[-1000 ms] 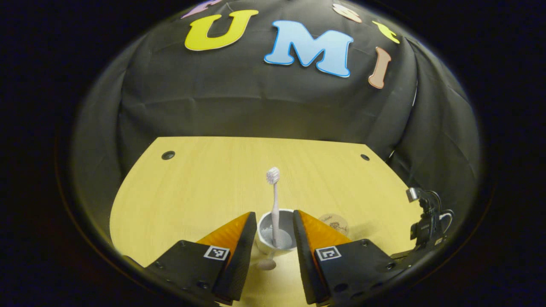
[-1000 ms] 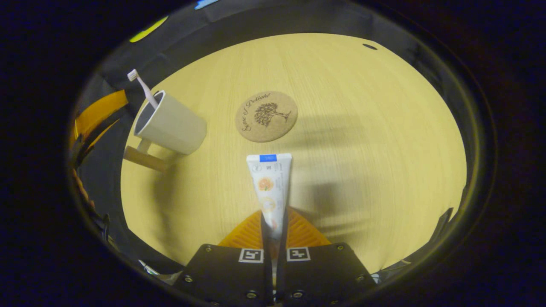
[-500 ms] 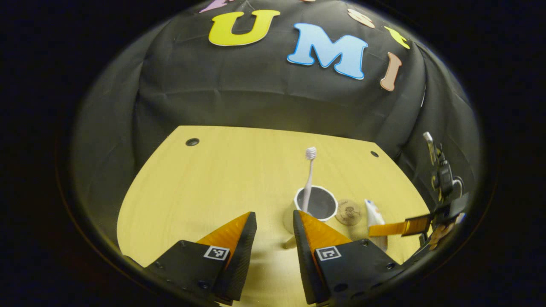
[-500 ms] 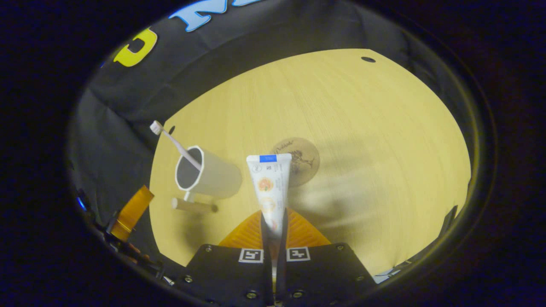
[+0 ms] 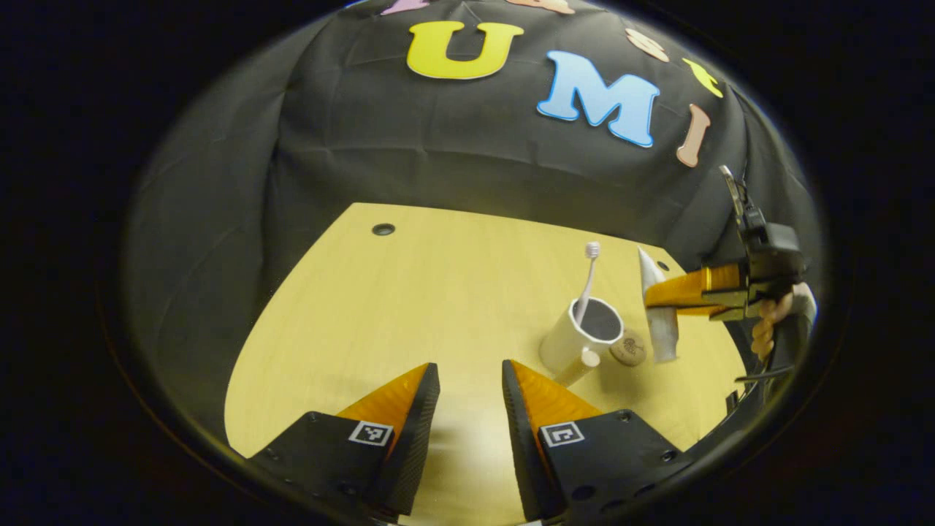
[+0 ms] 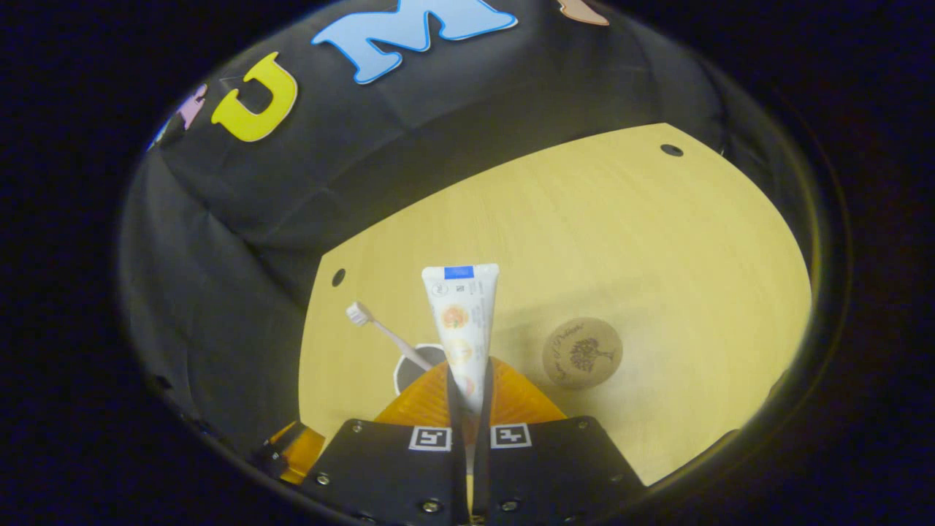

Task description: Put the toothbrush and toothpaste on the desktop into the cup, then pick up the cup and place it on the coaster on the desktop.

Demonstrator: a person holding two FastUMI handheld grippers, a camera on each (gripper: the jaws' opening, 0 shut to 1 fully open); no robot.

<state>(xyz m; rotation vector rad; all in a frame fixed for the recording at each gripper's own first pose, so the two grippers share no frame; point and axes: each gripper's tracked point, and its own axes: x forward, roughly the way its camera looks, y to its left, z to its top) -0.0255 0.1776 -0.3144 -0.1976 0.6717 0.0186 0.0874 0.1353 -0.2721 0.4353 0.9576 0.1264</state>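
The bench [image 5: 409,292] lies ahead of both grippers, its near part bare before the left jaws. On it, ahead and to the right of the left gripper [image 5: 470,380], stands the cup [image 5: 577,340], upright, its handle turned toward that gripper. The left jaws are parted wide and hold nothing. The right gripper [image 6: 467,398] has its jaws pressed together on the lower part of the toothpaste [image 6: 462,321], whose flat crimped end sticks out forward past the jaw tips. From the right gripper view the cup's dark mouth peeks out just left of and below the jaws, so the tube appears close above it, though I cannot tell whether it is centred.

The coaster [image 6: 582,353] lies on the bench to the right of the right jaws, just beside the cup.

The toothbrush [image 5: 586,281] already stands in the cup, leaning on the rim, bristles up.

Risks, as I judge them: the tube could catch the rim or the brush on the way down and tip the light cup, since the left jaws are not steadying it. Released too high or off-centre, the tube could fall onto the bench.
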